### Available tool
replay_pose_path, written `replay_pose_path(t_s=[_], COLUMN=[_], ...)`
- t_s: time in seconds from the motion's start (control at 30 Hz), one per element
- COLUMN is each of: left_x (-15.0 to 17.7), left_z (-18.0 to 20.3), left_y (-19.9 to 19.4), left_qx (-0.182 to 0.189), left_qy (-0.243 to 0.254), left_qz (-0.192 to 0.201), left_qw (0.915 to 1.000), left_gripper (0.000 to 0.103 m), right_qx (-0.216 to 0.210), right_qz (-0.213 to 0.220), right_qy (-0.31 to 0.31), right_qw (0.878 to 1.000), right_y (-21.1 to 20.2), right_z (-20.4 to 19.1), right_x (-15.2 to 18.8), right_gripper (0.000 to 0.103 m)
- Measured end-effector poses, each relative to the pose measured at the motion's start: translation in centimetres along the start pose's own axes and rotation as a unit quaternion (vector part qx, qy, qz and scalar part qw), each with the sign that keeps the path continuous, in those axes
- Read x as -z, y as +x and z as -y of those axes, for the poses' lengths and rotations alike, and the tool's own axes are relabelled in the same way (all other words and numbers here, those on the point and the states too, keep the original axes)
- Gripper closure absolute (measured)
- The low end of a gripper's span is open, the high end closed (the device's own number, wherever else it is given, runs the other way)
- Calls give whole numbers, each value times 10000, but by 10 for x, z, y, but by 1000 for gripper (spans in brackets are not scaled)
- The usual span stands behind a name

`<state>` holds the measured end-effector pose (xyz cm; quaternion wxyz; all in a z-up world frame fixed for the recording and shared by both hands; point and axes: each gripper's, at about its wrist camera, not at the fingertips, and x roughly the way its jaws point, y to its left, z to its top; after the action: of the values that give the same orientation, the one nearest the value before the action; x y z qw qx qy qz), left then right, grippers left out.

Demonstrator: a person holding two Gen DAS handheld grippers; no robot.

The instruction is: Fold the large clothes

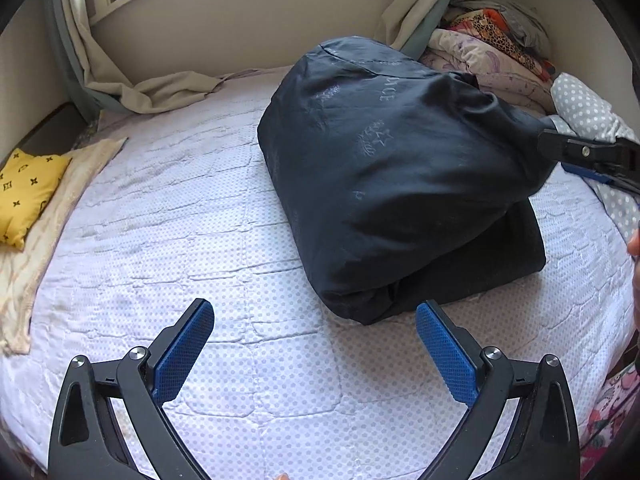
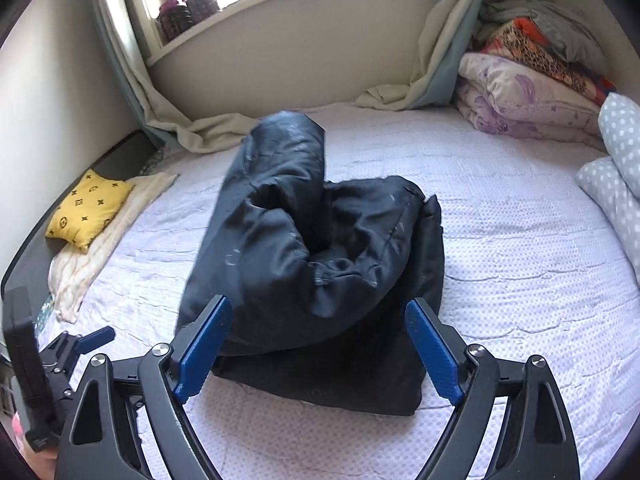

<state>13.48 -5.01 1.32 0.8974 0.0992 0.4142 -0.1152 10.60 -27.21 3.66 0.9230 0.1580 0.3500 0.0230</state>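
A large dark navy garment [image 1: 392, 184] lies bunched and partly folded on the bed; its upper layer bulges up over a flat lower layer. It also shows in the right wrist view [image 2: 320, 256], blurred at its raised top. My left gripper [image 1: 315, 344] is open and empty, just in front of the garment's near left corner. My right gripper [image 2: 318, 340] is open with its jaws spread on either side of the garment's near edge, holding nothing. The right gripper's body shows in the left wrist view [image 1: 588, 154] at the garment's right side.
The bed has a white dotted quilted cover [image 1: 240, 264]. A yellow patterned pillow [image 1: 28, 196] and a cream cloth [image 1: 52, 232] lie at the left. Folded blankets [image 2: 532, 92] are stacked at the far right, with grey dotted pillows [image 2: 616, 168] beside them. Curtains [image 2: 440, 60] hang at the back.
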Motion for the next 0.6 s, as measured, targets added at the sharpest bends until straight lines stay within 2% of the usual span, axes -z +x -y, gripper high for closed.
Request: replay_pose_path(t_s=[0.17,0.3,0.4,0.5,0.6], left_x=[-15,-26,-40,-55,-68], left_z=[-16,-25,-27,-28,-35], left_y=[-1,-4,-3,4,21], left_qx=[147,205,157,178,234], left_qy=[-266,-362,-272,-118,-42], left_qz=[64,112,164,200,89], left_qw=[9995,9991,9994,9996,9997], left_gripper=[1,1,1,1,1], right_qx=[-205,-393,-466,-521,-114], right_qz=[-318,-348,-166,-276,-539], right_qy=[581,905,827,570,436], right_qw=[9976,9945,9953,9966,9975], right_y=[22,24,19,32,53], right_z=[24,32,25,13,9], right_x=[-10,-17,-29,-43,-43], right_gripper=[16,16,14,13,13])
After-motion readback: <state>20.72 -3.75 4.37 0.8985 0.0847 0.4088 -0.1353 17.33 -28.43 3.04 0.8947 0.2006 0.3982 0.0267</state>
